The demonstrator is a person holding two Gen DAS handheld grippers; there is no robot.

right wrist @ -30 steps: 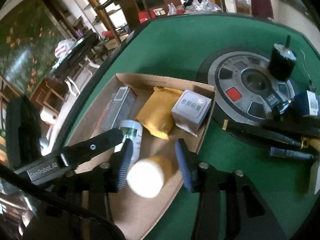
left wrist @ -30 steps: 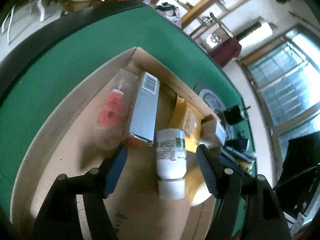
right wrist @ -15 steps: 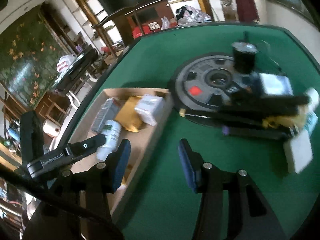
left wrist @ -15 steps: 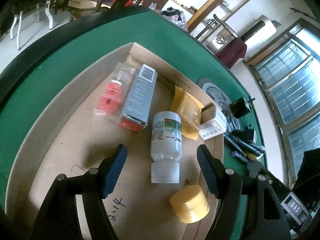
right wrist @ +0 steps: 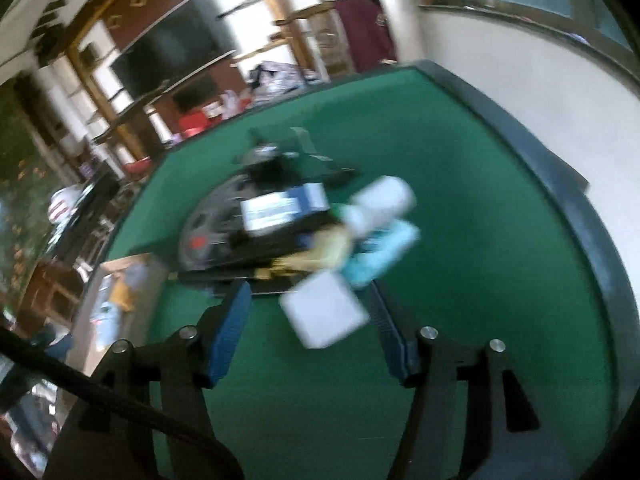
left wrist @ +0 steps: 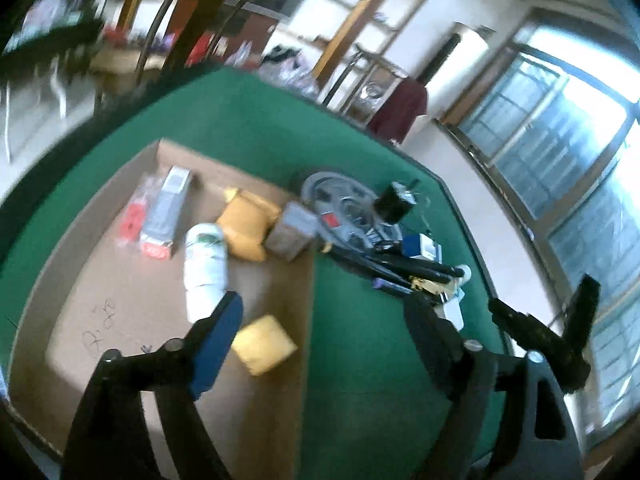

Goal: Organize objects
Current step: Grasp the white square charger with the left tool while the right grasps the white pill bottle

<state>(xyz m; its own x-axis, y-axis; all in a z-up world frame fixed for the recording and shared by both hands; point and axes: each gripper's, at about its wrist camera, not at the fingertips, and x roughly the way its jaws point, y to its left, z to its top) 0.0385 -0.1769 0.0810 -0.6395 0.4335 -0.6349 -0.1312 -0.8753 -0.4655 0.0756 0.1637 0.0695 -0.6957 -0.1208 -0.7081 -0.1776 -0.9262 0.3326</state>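
Observation:
A shallow cardboard tray (left wrist: 120, 280) on the green table holds a white bottle (left wrist: 205, 260), a yellow cap (left wrist: 264, 345), a yellow pouch (left wrist: 248, 224), a grey box (left wrist: 291, 230), a long grey carton (left wrist: 166, 212) and a red packet (left wrist: 134, 216). My left gripper (left wrist: 320, 320) is open and empty above the tray's right edge. My right gripper (right wrist: 310, 308) is open over the green felt, with a white square box (right wrist: 324, 314) lying between its fingers. Behind the box is a blurred pile: a white roll (right wrist: 384, 200), a teal pack (right wrist: 384, 252), a blue-and-white box (right wrist: 276, 210).
A round grey weight plate (left wrist: 340, 200) with a black cylinder (left wrist: 394, 202) lies right of the tray, with black pens and a blue box (left wrist: 420, 246) beside it. The table's dark rim (right wrist: 560, 200) curves along the right. Chairs and shelves stand beyond the table.
Both grippers have swung right, away from the tray toward the pile on the felt. The yellow cap left the right gripper and lies in the tray. The white square box now lies between the right fingers.

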